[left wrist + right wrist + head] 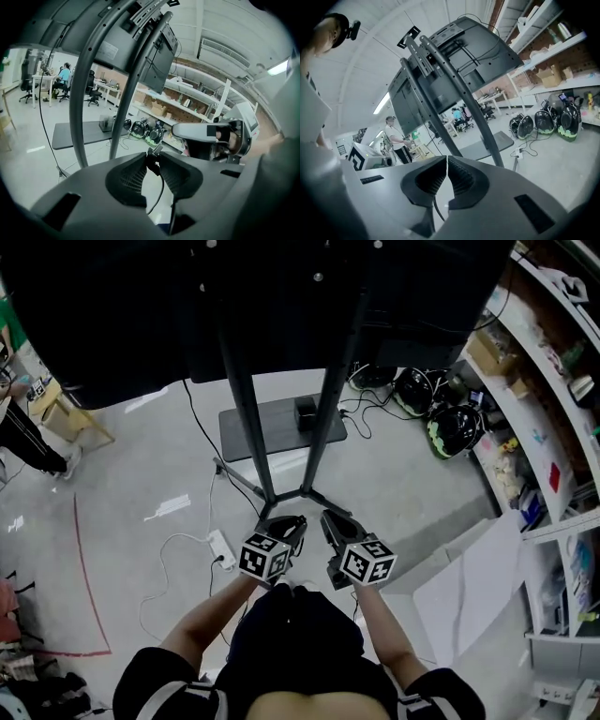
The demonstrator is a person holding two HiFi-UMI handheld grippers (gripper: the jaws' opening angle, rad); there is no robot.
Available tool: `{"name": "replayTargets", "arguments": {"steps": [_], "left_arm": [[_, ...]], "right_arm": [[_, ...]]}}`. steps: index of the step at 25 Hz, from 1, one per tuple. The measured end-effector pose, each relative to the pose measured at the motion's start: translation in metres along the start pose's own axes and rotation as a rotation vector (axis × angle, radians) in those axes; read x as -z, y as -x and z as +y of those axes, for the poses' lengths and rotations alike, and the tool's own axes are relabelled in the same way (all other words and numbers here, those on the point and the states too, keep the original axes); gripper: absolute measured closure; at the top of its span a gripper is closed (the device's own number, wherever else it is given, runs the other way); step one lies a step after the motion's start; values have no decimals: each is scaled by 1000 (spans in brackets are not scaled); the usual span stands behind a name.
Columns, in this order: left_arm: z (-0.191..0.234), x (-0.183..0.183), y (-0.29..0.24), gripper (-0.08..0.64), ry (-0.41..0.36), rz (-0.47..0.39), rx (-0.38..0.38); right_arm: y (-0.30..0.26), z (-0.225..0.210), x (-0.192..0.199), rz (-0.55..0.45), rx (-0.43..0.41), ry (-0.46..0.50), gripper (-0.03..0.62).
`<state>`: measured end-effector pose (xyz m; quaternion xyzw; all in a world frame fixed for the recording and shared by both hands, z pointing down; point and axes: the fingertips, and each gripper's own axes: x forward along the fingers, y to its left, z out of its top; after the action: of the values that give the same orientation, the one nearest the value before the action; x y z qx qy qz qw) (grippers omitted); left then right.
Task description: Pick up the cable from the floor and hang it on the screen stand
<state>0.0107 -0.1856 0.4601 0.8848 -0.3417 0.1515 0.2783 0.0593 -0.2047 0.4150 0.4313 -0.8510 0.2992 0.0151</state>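
Note:
The screen stand (pixel 246 390) rises just ahead of me on two dark poles, with the big black screen (pixel 141 296) above it. Both grippers are held close together at waist height in front of the stand's feet. The left gripper (pixel 292 524) is shut on the end of a thin black cable (pixel 161 185), which hangs down from its pads (pixel 140 176). The right gripper (pixel 330 521) is also shut, and the same kind of black cable (pixel 437 209) drops from between its pads. The stretch of cable between the two grippers is hidden in the head view.
The stand's flat base plate (pixel 281 427) lies behind the poles. A white power strip (pixel 222 547) with its cord is on the floor to the left. Shelves (pixel 553 427) and dark helmets (pixel 455 427) line the right side. A wooden stool (pixel 66 418) and a standing person (pixel 23 442) are at far left.

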Motion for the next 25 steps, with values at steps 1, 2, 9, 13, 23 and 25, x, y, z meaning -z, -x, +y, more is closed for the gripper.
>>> {"name": "replayTargets", "arguments": {"steps": [1,2,9,13,23,25], "left_arm": [[-3,-9,1,469,-13,-11,7],[-5,-18,2,469,-23,-22,12],[-13,-87,19,469,-140,-100,24],[-17,-126,26,469,-201,-139,49],[-38,-211,51,469,-249,-260,140],[-41,-229,58,469,-291,-285,133]], "right_arm": [[1,3,-12,-19,-7,2,565],[2,5,-25,-35,-14,5,565],[13,27,-89,-127,-31,69,565],[20,32,-132,-215,-30,101,565],[26,76,-198,-252,-63,234,565],[23,85,-209,-255,-71,264,565]]}}
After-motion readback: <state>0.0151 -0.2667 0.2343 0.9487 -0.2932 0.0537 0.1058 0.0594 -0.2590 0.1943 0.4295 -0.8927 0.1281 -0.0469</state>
